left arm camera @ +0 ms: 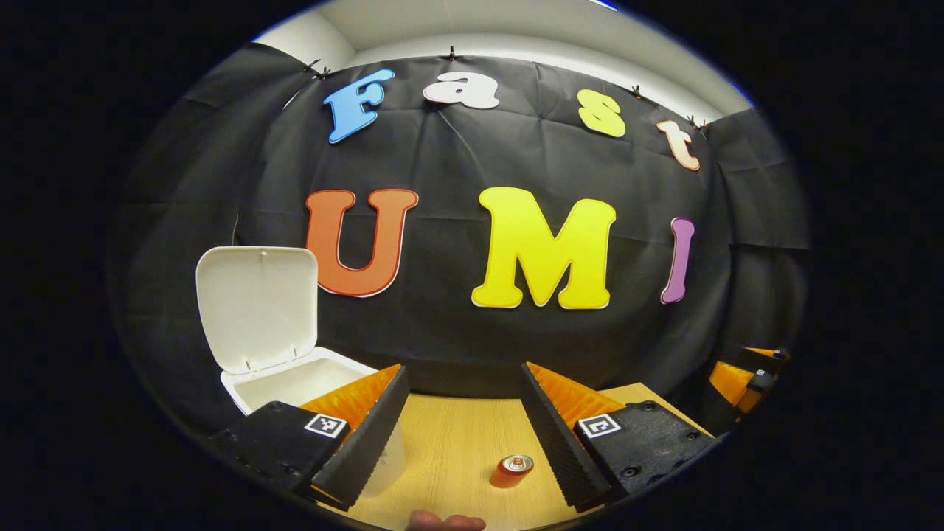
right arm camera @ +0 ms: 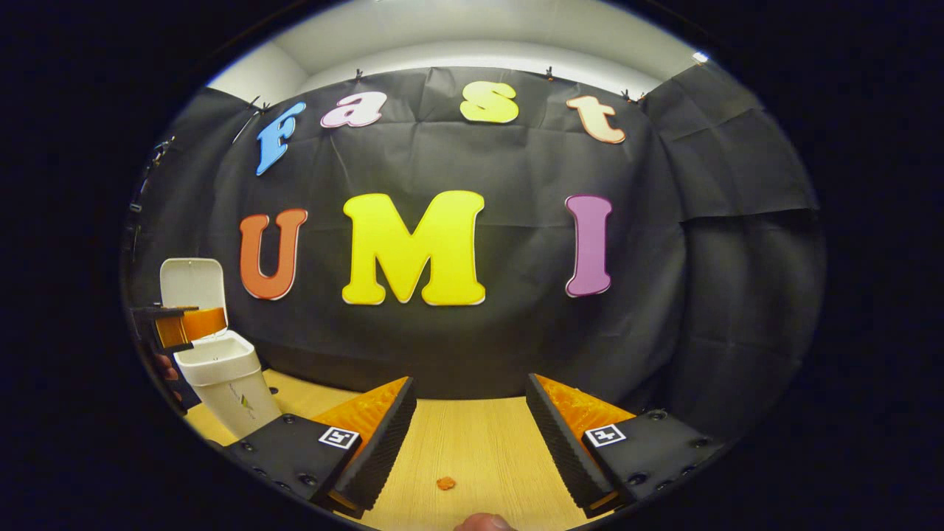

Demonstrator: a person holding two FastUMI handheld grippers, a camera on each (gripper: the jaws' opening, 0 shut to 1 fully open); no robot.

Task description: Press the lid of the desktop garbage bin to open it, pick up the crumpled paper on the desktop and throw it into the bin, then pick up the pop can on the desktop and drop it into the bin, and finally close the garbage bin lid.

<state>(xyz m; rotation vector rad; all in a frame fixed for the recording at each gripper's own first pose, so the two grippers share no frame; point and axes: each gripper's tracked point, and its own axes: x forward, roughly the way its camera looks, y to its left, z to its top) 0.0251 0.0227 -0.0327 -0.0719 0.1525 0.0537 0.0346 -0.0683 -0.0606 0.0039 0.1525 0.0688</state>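
The white desktop bin [left arm camera: 299, 383] stands at the left on the wooden table, its lid [left arm camera: 254, 306] swung up and open. My left gripper [left arm camera: 464, 435] is open and empty, just right of the bin's rim and above the table. A red pop can [left arm camera: 511, 470] stands upright on the table, low between its fingers and nearer the right one. In the right gripper view the bin [right arm camera: 225, 380] and its raised lid [right arm camera: 193, 284] are far left, with the left gripper [right arm camera: 177, 324] held beside the opening. My right gripper [right arm camera: 468, 435] is open over bare table.
The wooden table [right arm camera: 479, 442] runs back to the black cloth wall. A small orange scrap [right arm camera: 445, 483] lies on it between the right gripper's fingers. The right gripper [left arm camera: 748, 376] hangs at the far right of the left gripper view. A fingertip [left arm camera: 446, 522] pokes in at the bottom.
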